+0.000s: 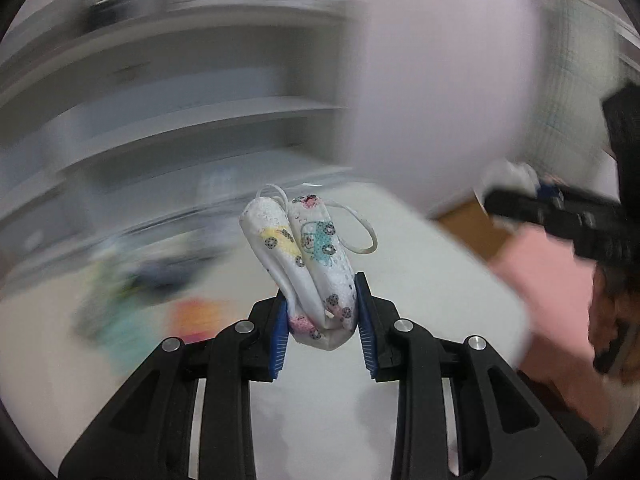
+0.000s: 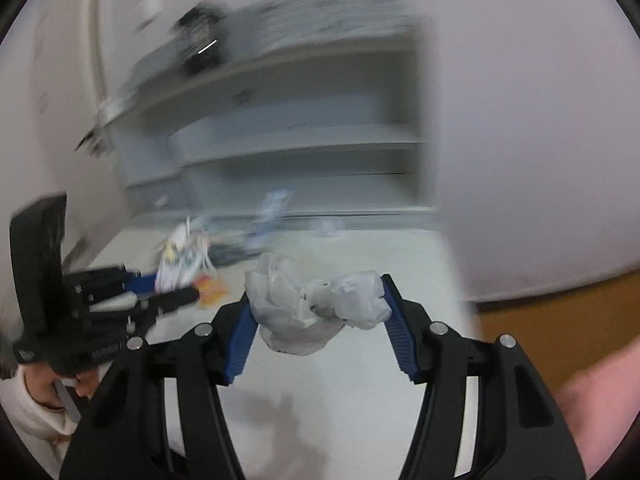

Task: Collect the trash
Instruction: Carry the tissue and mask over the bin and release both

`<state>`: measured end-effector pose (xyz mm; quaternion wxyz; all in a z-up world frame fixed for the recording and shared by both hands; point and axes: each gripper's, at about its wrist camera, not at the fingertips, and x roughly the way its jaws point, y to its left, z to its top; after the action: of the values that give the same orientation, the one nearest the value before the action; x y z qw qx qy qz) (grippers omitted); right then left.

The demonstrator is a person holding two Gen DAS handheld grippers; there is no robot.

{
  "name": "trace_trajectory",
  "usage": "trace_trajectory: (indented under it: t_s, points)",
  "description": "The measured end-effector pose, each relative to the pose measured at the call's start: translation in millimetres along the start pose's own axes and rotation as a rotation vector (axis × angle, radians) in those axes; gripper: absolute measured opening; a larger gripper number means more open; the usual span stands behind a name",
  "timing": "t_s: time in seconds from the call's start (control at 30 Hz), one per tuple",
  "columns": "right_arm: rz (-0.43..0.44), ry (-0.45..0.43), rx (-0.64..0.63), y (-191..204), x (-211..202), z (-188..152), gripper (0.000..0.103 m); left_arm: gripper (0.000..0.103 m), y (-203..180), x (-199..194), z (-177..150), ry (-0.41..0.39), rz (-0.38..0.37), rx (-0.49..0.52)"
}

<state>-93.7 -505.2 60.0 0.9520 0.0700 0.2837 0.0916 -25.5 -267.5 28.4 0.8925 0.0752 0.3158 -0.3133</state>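
Blue-padded left gripper clamps a folded white cartoon-print face mask; the right gripper pinches a crumpled white plastic wrapper, both above the white table; keep both squeezed until binning

folded cartoon-print face mask upright, loop dangling; crumpled white tissue bunched.

Left gripper: matte black plastic body, two angular forked arms, round silver screw heads at the joints, jaws lined with ribbed blue pads.
Right gripper: same black build, silver screws, ribbed blue pads; faint pale lettering on its housing, unreadable.
Operator: pink sleeve; cream sleeve.
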Motion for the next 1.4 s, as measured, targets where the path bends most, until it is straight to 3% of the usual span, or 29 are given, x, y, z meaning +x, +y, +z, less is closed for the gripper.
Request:
trace_trajectory:
  t_s: [0.13, 0.23, 0.33, 0.47, 0.53, 0.57, 0.67, 0.73, 0.9, 0.97, 1.0, 1.03, 1.07, 1.1, 1.2, 1.27, 1.33, 1.4]
  points:
    - [-0.15, 0.017, 0.187, -95.9, -62.7, -60.0, 0.057, 0.029, -128.6, 36.0, 4.3, 0.084, -0.271, 0.218]
    - [-0.231, 0.071, 0.343, -154.7, -91.9, -125.8, 0.057, 0.029, -218.1, 65.5, -18.1, 0.184, -0.416, 0.366]
    - [-0.273, 0.131, 0.504, -205.9, -107.1, -196.4, 0.057, 0.029, -280.8, 93.5, -52.2, 0.309, -0.52, 0.456]
    - [-0.271, 0.211, 0.717, -264.3, -105.5, -286.2, 0.057, 0.029, -333.7, 159.4, -119.9, 0.528, -0.518, 0.532]
    - [-0.252, 0.283, 0.808, -286.1, -85.9, -333.8, 0.057, 0.029, -339.4, 200.5, -152.4, 0.66, -0.488, 0.511]
    - [-0.245, 0.322, 0.844, -293.3, -73.1, -356.1, 0.057, 0.029, -338.3, 229.1, -175.1, 0.763, -0.462, 0.472]
    - [-0.199, 0.437, 0.963, -306.1, -27.1, -423.6, 0.057, 0.029, -339.2, 268.1, -212.9, 0.897, -0.399, 0.462]
    - [-0.182, 0.481, 1.026, -308.5, -4.9, -458.4, 0.057, 0.029, -341.0, 277.4, -223.1, 0.92, -0.379, 0.483]
    - [-0.166, 0.491, 1.074, -306.6, 5.9, -479.7, 0.057, 0.029, -352.1, 285.1, -228.7, 0.945, -0.387, 0.505]
    - [-0.164, 0.482, 1.096, -310.2, 2.8, -483.5, 0.06, 0.032, -356.7, 287.3, -231.5, 0.945, -0.387, 0.507]
    - [-0.164, 0.482, 1.118, -310.0, 3.0, -483.9, 0.073, 0.036, -358.1, 292.1, -229.8, 0.939, -0.378, 0.511]
    - [-0.161, 0.483, 1.141, -310.6, 2.2, -485.5, 0.087, 0.053, -353.7, 292.6, -226.8, 0.931, -0.369, 0.513]
    - [-0.159, 0.483, 1.163, -313.3, -0.4, -487.2, 0.089, 0.081, -352.6, 292.0, -226.8, 0.918, -0.364, 0.505]
    - [-0.164, 0.48, 1.175, -315.9, 0.0, -487.0, 0.089, 0.09, -351.9, 293.1, -224.3, 0.903, -0.37, 0.496]
    - [-0.201, 0.457, 1.175, -322.0, -10.0, -470.9, 0.089, 0.091, -353.8, 279.6, -213.8, 0.855, -0.4, 0.501]
    - [-0.225, 0.422, 1.177, -324.1, -27.4, -457.3, 0.089, 0.091, -355.1, 261.8, -198.9, 0.798, -0.431, 0.514]
    - [-0.302, 0.36, 1.123, -321.6, -50.4, -429.2, 0.089, 0.091, -354.1, 230.6, -173.1, 0.692, -0.463, 0.52]
    - [-0.462, 0.282, 0.972, -305.9, -81.1, -383.2, 0.09, 0.091, -344.8, 181.1, -133.3, 0.539, -0.52, 0.506]
